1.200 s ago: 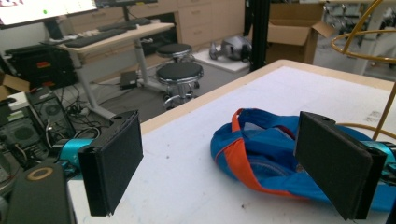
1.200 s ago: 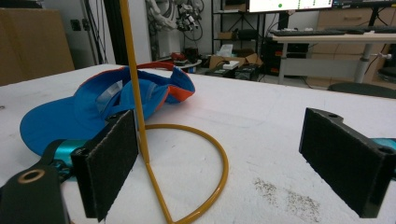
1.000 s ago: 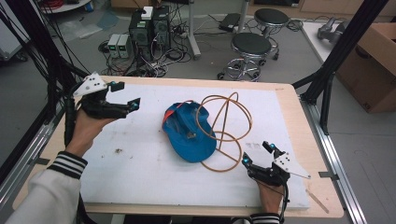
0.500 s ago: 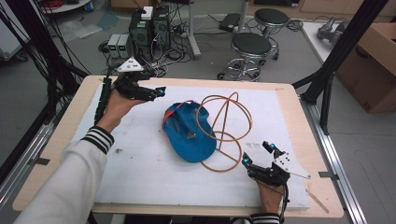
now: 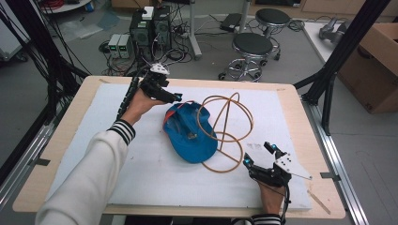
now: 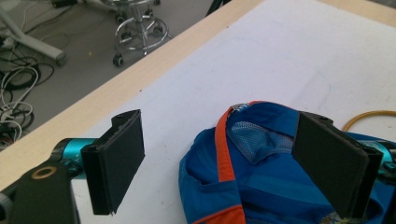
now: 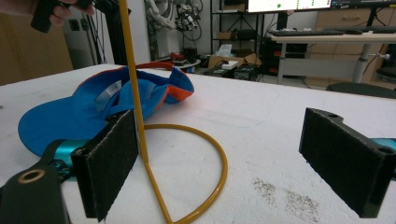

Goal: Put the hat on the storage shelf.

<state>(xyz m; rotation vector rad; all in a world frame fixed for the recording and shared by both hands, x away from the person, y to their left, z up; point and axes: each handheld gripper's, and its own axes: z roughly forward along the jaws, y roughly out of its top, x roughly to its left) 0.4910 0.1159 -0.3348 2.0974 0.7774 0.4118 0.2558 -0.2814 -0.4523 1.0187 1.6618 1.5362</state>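
A blue cap with orange trim lies upside down in the middle of the white mat, its brim toward the front. A tan wire stand of looped hoops rises against its right side. My left gripper hovers open at the cap's back edge. In the left gripper view the cap lies below and between the spread jaws of that gripper. My right gripper rests open at the front right, beside the stand's base ring. In the right gripper view the open gripper faces the stand's upright wire and the cap.
The white mat covers a wooden table. Black frame posts stand at both sides. Two stools, computer boxes and cables are on the floor behind. A cardboard box sits far right.
My left gripper has travelled right from the table's far-left corner to the cap's back edge. The right gripper, the cap and the wire stand have stayed put.
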